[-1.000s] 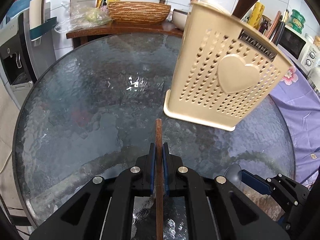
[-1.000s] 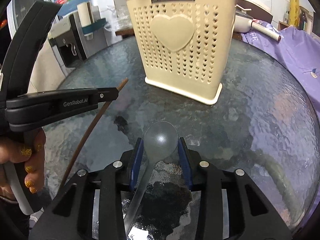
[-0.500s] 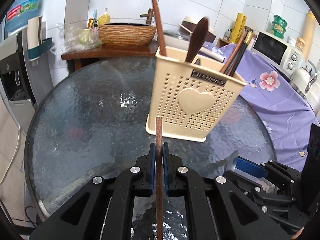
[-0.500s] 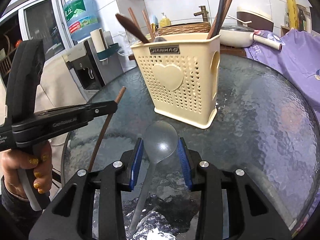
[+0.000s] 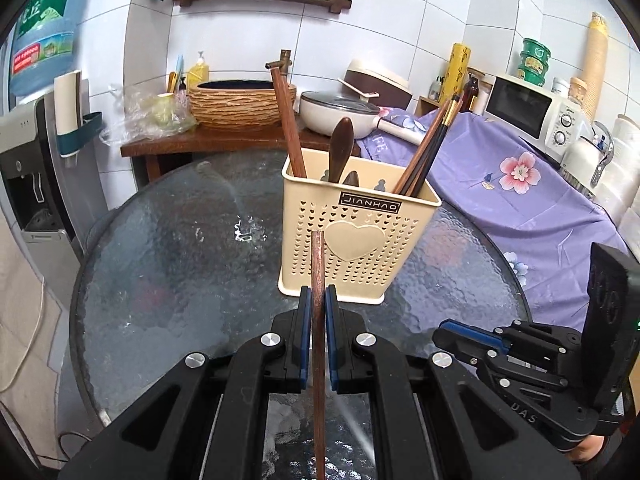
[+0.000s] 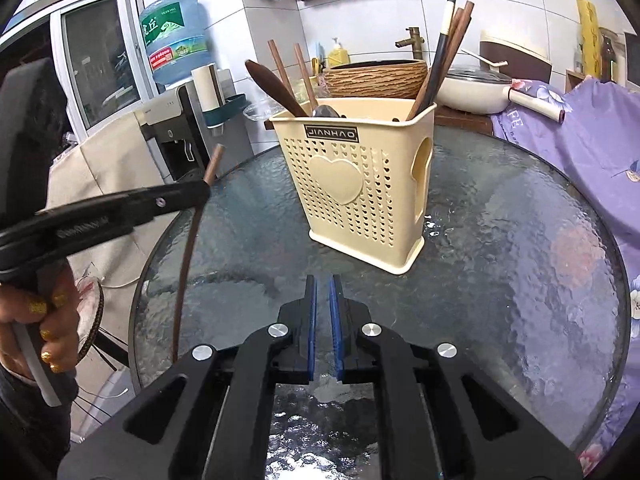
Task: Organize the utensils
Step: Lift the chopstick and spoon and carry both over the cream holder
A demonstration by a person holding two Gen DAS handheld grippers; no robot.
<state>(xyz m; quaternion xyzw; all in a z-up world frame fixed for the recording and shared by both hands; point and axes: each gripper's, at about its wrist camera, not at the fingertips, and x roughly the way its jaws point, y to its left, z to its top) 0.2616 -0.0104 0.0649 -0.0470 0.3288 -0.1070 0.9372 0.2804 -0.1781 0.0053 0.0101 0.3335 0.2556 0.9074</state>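
Your left tool (image 5: 318,294) is pinching a single brown wooden chopstick (image 5: 318,248). Its blue pads press on both sides of the stick. The chopstick runs straight up the middle of the left wrist view, and its blunt tip sits in front of the cream utensil holder (image 5: 372,264), level with the raised heart on the holder's near face. In the right wrist view the same chopstick stands to the left of the holder and well apart from it, with most of its length hanging below the tool. Your left hand (image 6: 44,320), with glittery gold nails, grips the handle.

Your right tool (image 6: 324,280) points at the holder's base from the near side. Its jaws are closing, and the blue pads stand almost together with only a thin slit between them. Nothing shows in that slit. A grey shape sits low behind the pads; you cannot tell from this view what it is or whether it is held.

The holder stands upright near the middle of a round textured glass table (image 5: 180,260). Inside it, dark chopsticks (image 5: 428,148) lean toward its right corner, and a dark wooden spoon (image 5: 342,140) and a thick brown handle (image 5: 288,120) rise toward its left. A purple flowered cloth (image 5: 540,200) lies to the right of the holder, beyond the table edge.
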